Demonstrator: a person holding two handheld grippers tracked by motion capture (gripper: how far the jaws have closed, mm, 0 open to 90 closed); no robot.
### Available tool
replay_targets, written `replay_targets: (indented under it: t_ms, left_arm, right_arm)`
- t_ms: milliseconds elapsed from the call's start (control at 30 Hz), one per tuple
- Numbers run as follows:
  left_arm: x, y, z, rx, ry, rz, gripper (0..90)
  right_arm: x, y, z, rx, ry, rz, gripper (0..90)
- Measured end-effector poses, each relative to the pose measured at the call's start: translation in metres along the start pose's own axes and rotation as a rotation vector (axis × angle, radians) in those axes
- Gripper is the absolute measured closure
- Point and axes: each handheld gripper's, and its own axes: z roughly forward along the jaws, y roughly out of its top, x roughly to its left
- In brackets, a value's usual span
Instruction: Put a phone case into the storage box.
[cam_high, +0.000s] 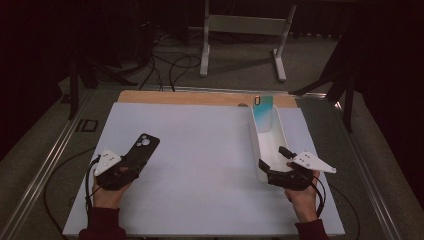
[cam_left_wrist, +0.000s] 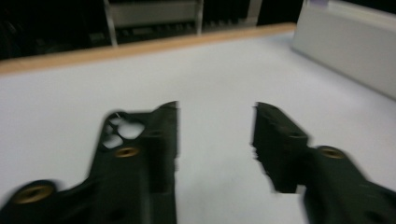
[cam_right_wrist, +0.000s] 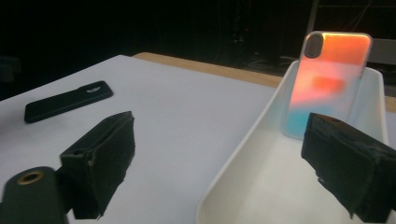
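Left gripper (cam_high: 131, 161) low over the white counter (cam_high: 200, 150), fingers (cam_left_wrist: 159, 140) parted about halfway, nothing between them, only bare counter in the gap. Black phone case (cam_high: 142, 146) flat on the counter right at those fingertips in the high view, camera hole at its far end; touching or just clear, hard to say from above. Blurred in the left gripper view, a white wall of the tray (cam_left_wrist: 345, 51) off beyond the right-hand finger, well apart, with the wooden counter edge (cam_left_wrist: 140, 46) running across behind.

Right gripper (cam_high: 274, 161) at the near end of the long white tray (cam_high: 260, 150), fingers (cam_right_wrist: 102, 154) spread wide and holding nothing. One finger outside the tray's wall, over the counter, the other above the tray's inside, so the rim sits in the gap. Straight ahead of those fingers, at the tray's far end, a shiny orange-to-teal phone case (cam_right_wrist: 329, 79) propped upright against the end wall. Same black case (cam_right_wrist: 67, 100) far off past the left-hand finger, lying flat, well apart.

Beyond the counter: dark floor, loose cables (cam_high: 165, 65) and the white legs of a stand (cam_high: 245, 40). Open counter between the two grippers, nothing lying across it. A trailing cable (cam_high: 90, 185) looping by the left hand (cam_high: 107, 192).
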Motion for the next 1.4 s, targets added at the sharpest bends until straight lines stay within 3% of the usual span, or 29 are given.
replay_targets:
  t_ms: [133, 300, 400, 600, 733, 900, 1133, 1400]
  left_arm:
    - [-0.002, 0.0, -0.011, -0.011, 0.024, 0.023, 20.2]
    - [-0.004, -0.003, -0.019, 0.02, 0.016, 0.057, 6.0]
    - [-0.002, -0.004, -0.024, 0.029, 0.028, 0.056, 0.0]
    - [0.004, -0.004, -0.033, 0.014, 0.052, 0.042, 0.0]
    - [0.005, -0.004, -0.031, 0.033, 0.039, 0.054, 0.0]
    - [0.009, -0.003, -0.023, 0.092, 0.049, 0.04, 0.0]
    - [0.02, 0.003, -0.007, 0.193, 0.064, 0.021, 0.0]
    - [0.034, 0.006, 0.017, 0.298, 0.097, 0.027, 0.0]
  right_arm:
    - [0.001, -0.001, -0.002, -0.004, 0.004, -0.01, 8.2]
    - [0.002, -0.002, -0.006, -0.014, 0.0, -0.038, 8.0]
    - [0.003, -0.004, -0.009, -0.035, 0.003, -0.054, 8.0]
    - [0.006, -0.009, -0.01, -0.055, -0.001, -0.075, 8.0]
    - [0.006, -0.011, -0.01, -0.051, 0.004, -0.072, 8.0]
    - [0.004, -0.008, -0.011, -0.049, 0.017, -0.043, 8.2]
    - [0.003, -0.006, -0.011, -0.045, 0.012, -0.043, 8.2]
    - [0.001, -0.005, -0.012, -0.044, 0.014, -0.038, 8.2]
